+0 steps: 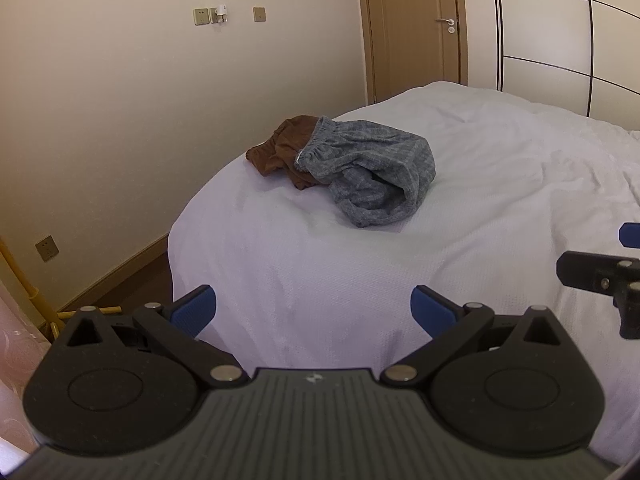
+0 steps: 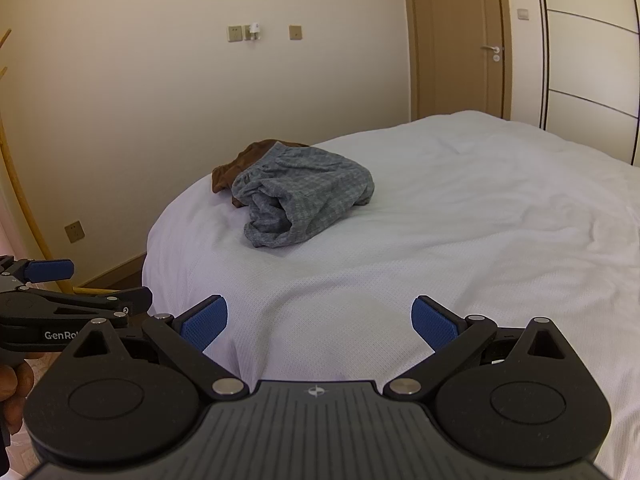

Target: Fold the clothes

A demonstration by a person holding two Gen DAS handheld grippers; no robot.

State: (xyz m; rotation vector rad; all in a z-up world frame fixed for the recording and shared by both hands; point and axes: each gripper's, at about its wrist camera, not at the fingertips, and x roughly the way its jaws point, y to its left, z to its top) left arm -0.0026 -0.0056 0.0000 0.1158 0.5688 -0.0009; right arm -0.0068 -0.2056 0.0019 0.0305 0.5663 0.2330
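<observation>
Both tools are up and ready: left tool [image 1: 313, 312] spread wide with nothing between its blue pads, right tool [image 2: 319, 322] just the same, jaws apart and empty, the pair side by side low over the near edge of the bed [image 2: 460, 208]. Well ahead of them, and a touch to the left of each, lies the work: a grey checked garment [image 1: 372, 172] in a loose heap, elastic waistband showing on its far left, and a brown garment [image 1: 280, 148] bunched beyond it, partly tucked under the grey one and touching it. Nothing is folded yet, so by my reading this is the very start, the reach toward the pile. To do it well, I'd take the grey piece first since it sits on top and nearer the tools; aim for the waistband, one tool at each end, so the cloth hangs open instead of in a knot. Pinch only the grey layer, because the brown one is tangled against it and could come along. Then draw it toward the tools onto the bare sheet between them and the pile, where there is room to lay it flat. A hand [image 2: 14, 392] shows at the left tool's grip.
</observation>
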